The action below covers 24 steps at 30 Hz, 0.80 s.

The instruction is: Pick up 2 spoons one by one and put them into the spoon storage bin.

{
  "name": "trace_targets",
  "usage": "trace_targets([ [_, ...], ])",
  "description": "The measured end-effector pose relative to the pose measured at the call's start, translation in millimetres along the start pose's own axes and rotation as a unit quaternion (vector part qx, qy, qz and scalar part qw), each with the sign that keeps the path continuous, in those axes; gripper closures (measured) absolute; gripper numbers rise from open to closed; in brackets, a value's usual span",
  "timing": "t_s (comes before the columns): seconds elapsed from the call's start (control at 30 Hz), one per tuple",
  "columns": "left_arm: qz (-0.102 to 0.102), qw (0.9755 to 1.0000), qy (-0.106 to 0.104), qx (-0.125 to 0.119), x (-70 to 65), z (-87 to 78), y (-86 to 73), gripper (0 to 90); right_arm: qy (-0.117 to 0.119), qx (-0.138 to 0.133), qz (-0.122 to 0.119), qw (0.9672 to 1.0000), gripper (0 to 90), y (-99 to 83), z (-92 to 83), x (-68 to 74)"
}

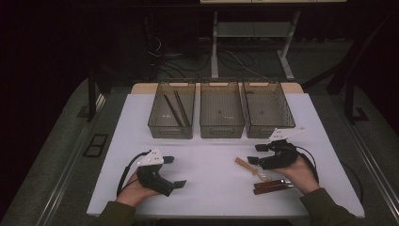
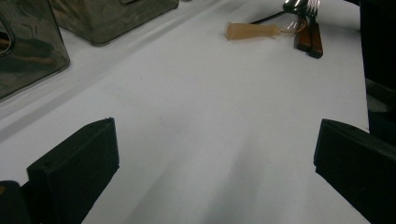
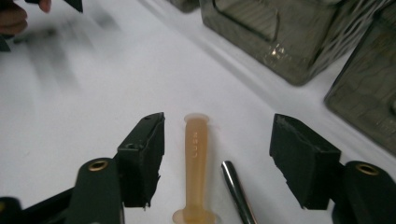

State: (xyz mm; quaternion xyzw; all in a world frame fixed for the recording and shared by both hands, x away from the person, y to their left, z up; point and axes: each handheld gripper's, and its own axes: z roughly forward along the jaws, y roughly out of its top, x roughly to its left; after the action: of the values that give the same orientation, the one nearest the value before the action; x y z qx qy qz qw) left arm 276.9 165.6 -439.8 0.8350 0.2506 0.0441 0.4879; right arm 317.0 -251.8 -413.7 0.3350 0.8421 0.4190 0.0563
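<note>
A tan plastic utensil handle (image 3: 196,158) lies on the white table (image 1: 207,155), between the jaws of my right gripper (image 3: 217,149). The jaws stand apart on either side of it and do not touch it. A thin metal handle (image 3: 236,191) lies just beside it. In the high view my right gripper (image 1: 256,154) hovers over the tan utensil (image 1: 244,165), with brown-handled cutlery (image 1: 273,187) near the front edge. My left gripper (image 1: 175,172) rests at the front left, open and empty. Its own view shows the jaws (image 2: 215,154) wide apart over bare table.
Three smoky translucent bins stand in a row at the back: the left bin (image 1: 170,131) holds dark chopsticks (image 1: 176,109); beside it are the middle bin (image 1: 222,131) and the right bin (image 1: 263,132). A fork (image 2: 314,37) and a spoon (image 2: 294,5) lie beyond the tan utensil (image 2: 252,31).
</note>
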Motion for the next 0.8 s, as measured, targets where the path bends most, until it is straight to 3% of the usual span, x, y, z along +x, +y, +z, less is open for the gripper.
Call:
trace_targets([
  [0.23, 0.002, 1.0, -0.001, -0.001, -0.4, -0.1, 0.1, 0.0, 0.005, 0.032, 0.002, 0.9995, 48.9, -3.0, 13.6, 3.4],
  [0.43, 0.003, 1.0, -0.001, -0.001, -0.4, -0.3, 0.2, 0.0, 0.004, 0.06, -0.019, 0.998, 60.4, -4.4, 21.2, 10.3],
  [0.8, 0.004, 1.0, -0.001, 0.0, -0.4, 0.3, 0.2, 0.0, -0.01, 0.071, -0.047, 0.9963, 62.9, -5.1, 31.6, 15.2],
])
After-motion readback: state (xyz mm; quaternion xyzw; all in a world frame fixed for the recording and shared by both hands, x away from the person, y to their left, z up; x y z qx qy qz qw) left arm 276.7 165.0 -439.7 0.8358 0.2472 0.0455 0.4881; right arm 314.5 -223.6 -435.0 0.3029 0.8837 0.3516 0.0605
